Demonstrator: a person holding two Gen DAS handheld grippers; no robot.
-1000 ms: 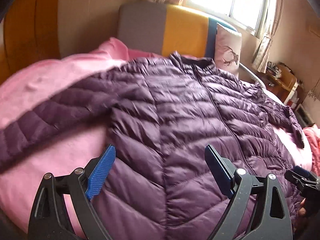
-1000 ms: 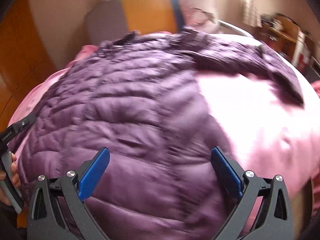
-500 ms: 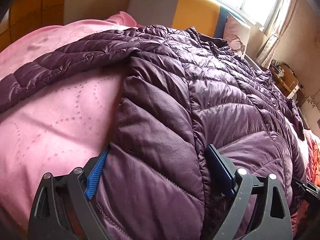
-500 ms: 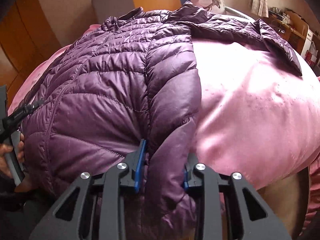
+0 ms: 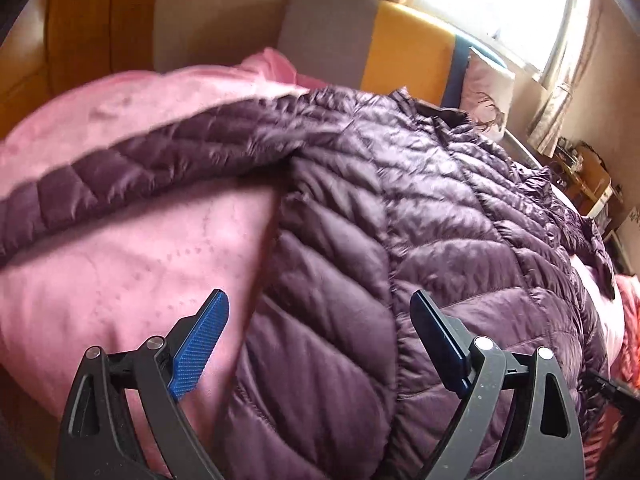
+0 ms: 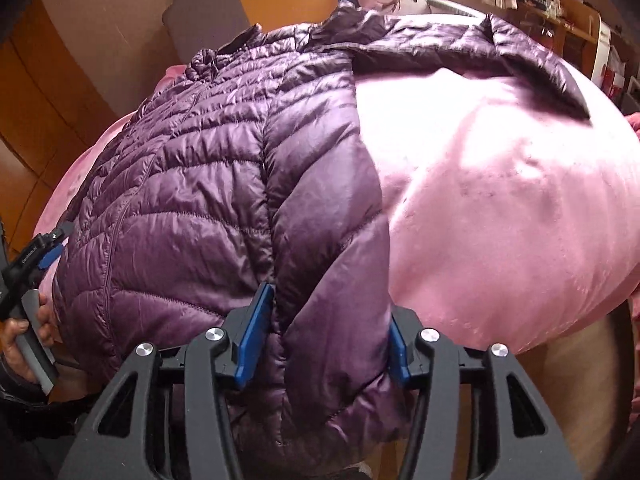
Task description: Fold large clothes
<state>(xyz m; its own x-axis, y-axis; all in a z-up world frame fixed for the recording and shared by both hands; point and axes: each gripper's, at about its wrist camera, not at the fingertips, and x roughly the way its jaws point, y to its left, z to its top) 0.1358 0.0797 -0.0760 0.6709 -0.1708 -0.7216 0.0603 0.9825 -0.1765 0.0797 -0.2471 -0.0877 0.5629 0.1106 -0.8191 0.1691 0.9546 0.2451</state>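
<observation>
Since a sec ago my right claw [image 6: 324, 340] shut on the purple jacket [image 6: 208, 184] hem, then its jaws opened a bit, hem between them; left claw [image 5: 320, 344] wide. Jacket lies flat mid-frame on pink bed [image 6: 500, 208], no fold done yet

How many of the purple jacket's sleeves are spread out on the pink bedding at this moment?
2. One sleeve stretches out from the jacket across the pink bedding in the left wrist view; the other sleeve does so in the right wrist view.
</observation>
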